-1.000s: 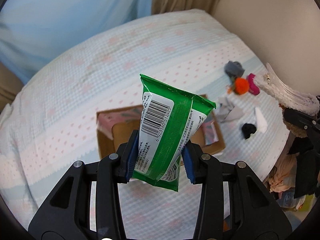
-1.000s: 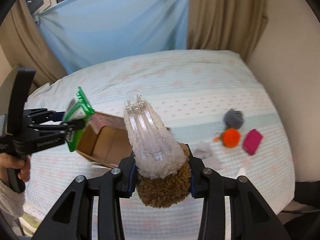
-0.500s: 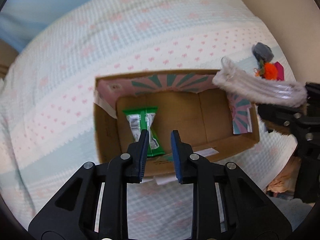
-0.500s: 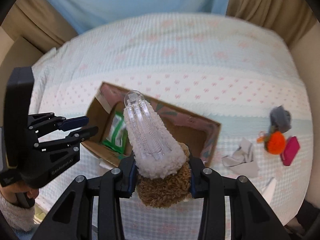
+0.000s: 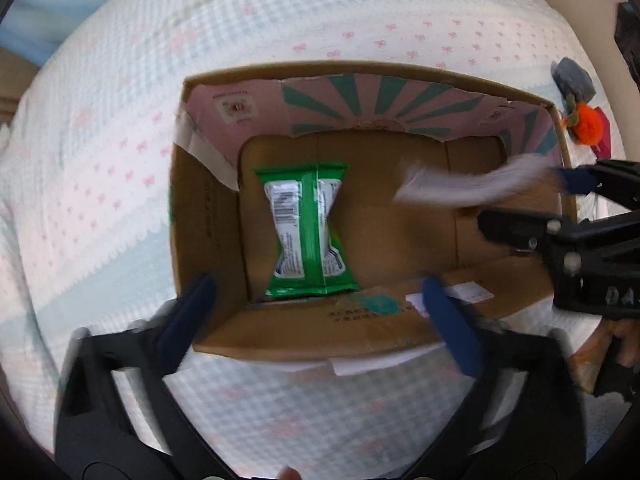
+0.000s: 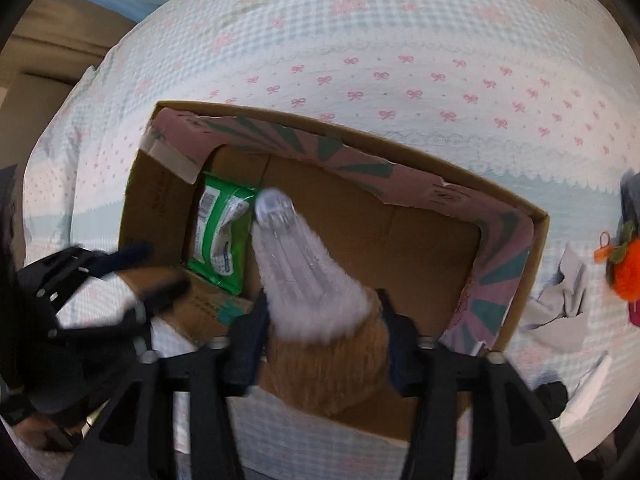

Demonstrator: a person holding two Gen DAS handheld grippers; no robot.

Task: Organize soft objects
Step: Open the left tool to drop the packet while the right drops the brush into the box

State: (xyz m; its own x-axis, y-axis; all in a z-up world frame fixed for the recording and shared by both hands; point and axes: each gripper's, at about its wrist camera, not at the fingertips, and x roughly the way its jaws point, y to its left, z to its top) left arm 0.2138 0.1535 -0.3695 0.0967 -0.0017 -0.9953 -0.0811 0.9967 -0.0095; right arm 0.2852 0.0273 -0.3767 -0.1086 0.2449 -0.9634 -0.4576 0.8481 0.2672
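A big bed [image 5: 100,200] holds an open cardboard box [image 5: 208,220]. The left gripper [image 5: 320,308] hangs over the box; its jaws have just been opening and now stand wide, with nothing between them. The right gripper [image 6: 320,336] has just been opening too, with the fluffy slipper [image 6: 316,300] between its jaws. A green wipes pack [image 5: 306,236] lies flat on the box floor.
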